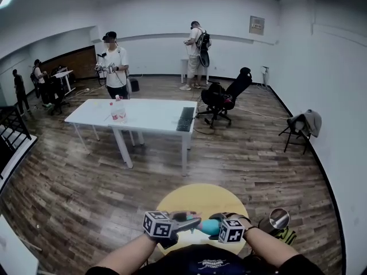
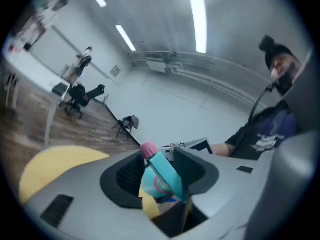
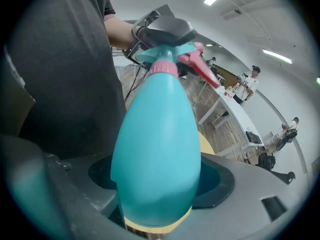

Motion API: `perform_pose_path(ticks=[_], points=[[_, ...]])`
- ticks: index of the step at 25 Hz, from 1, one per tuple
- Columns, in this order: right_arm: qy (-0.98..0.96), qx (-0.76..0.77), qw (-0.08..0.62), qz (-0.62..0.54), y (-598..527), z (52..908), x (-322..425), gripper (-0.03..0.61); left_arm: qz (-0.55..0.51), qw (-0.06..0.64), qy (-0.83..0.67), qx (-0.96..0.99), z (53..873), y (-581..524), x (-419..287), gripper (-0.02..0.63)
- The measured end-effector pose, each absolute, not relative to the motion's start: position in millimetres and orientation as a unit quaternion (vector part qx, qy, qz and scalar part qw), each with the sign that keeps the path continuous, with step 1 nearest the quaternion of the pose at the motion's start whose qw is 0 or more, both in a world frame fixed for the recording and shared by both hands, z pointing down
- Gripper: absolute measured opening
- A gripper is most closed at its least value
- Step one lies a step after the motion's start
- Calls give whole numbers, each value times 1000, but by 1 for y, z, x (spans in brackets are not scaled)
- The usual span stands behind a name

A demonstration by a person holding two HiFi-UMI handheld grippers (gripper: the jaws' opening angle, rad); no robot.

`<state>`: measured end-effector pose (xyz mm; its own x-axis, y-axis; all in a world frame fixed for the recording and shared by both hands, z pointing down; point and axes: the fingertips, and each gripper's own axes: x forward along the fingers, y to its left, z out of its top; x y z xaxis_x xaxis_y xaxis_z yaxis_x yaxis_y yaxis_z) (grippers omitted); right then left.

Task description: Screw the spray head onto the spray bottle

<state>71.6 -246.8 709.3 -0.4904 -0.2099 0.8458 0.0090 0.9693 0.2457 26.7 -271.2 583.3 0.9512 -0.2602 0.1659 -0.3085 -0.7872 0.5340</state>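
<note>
A teal egg-shaped spray bottle (image 3: 157, 149) fills the right gripper view, its wide body clamped between the jaws of my right gripper (image 3: 155, 186). On its neck sits the spray head (image 3: 172, 59), teal with a pink collar and a pink nozzle. My left gripper (image 3: 162, 31) grips that head from the far side. In the left gripper view the spray head (image 2: 162, 171) stands wedged between both pads of my left gripper (image 2: 161, 178). The head view shows both grippers meeting low at my body over a yellow round table (image 1: 200, 202), the bottle (image 1: 209, 228) lying level between them.
A white table (image 1: 149, 114) with bottles and a keyboard stands ahead across wooden floor. A black office chair (image 1: 226, 99) is to its right, and a chair with a jacket (image 1: 301, 128) is by the right wall. Several people stand at the back. A round metal lid (image 1: 279, 217) is beside my right arm.
</note>
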Motion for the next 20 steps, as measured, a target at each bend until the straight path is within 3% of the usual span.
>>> perform_pose_path(ticks=[3,10,15,17,20], points=[[-855,52,504,-112,-245,710,77,391,126,189,-119,966,579,-260,44,209],[-845,50,518,-119,-241,719,86,390,193,109,-77,972,589,-251,55,216],[-859,50,500,-95,-246,707,77,388,99,210,-118,966,574,-266,40,225],[-863,49,495,-87,-245,705,73,387,45,245,-138,959,569,-271,25,271],[-867,53,490,-74,-241,712,79,387,-6,281,-173,944,573,-273,-3,278]])
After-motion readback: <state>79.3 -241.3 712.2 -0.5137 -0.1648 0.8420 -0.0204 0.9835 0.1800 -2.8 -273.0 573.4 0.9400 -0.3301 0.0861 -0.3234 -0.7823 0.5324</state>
